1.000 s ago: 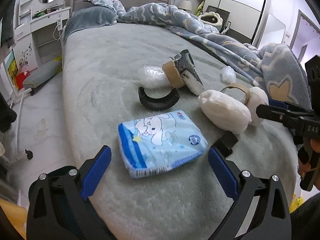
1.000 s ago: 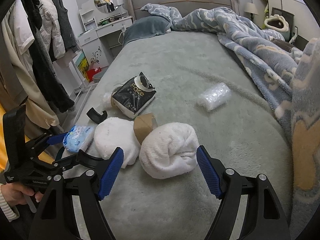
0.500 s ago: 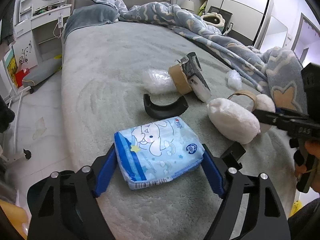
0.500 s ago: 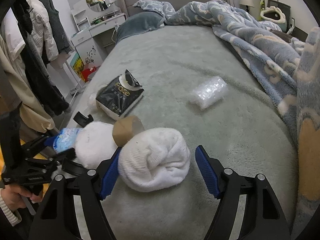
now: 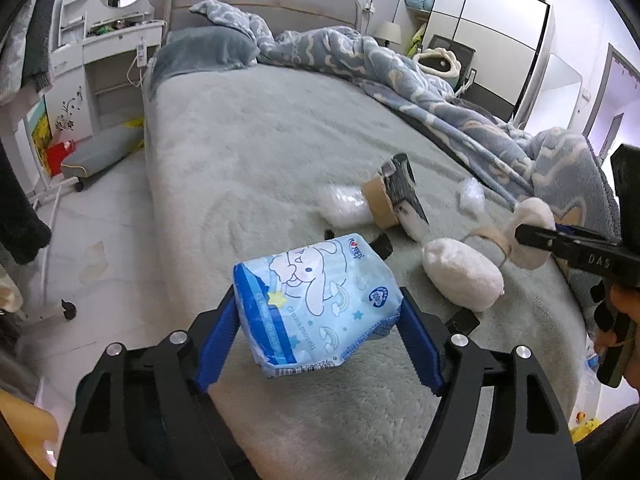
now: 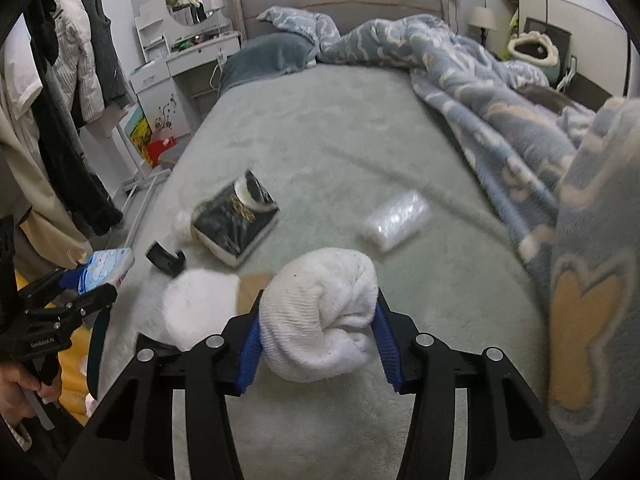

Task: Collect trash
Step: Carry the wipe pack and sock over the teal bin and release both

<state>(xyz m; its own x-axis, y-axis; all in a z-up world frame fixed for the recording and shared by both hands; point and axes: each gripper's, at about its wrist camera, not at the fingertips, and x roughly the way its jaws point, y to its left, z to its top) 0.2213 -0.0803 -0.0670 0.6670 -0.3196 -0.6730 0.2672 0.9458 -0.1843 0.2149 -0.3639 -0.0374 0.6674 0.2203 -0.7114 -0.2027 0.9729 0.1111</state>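
A light blue cartoon-print tissue pack [image 5: 320, 280] sits between the blue pads of my left gripper [image 5: 319, 300]. Its jaws are closing and press on the pack, which hangs a little above the grey bed cover [image 5: 248, 152]. In the right wrist view my right gripper [image 6: 319, 300] is closing on a white rolled cloth [image 6: 320, 320], squeezed between its pads. A second white roll [image 6: 200, 308] and a cardboard ring [image 6: 252, 292] lie just to its left. Further back lie a black packet [image 6: 236, 220] and a clear plastic wrap [image 6: 396, 220].
A black curved piece [image 6: 166, 260] lies by the bed's left edge. A rumpled blue blanket [image 6: 500, 100] covers the right side of the bed. A white dresser [image 5: 100, 68], a floor cushion [image 5: 100, 152] and hanging clothes [image 6: 68, 80] stand left of the bed.
Both grippers have closed from wide open onto their items. The left one has lifted the blue pack off the cover, and the white roll now sits squeezed in the right one.
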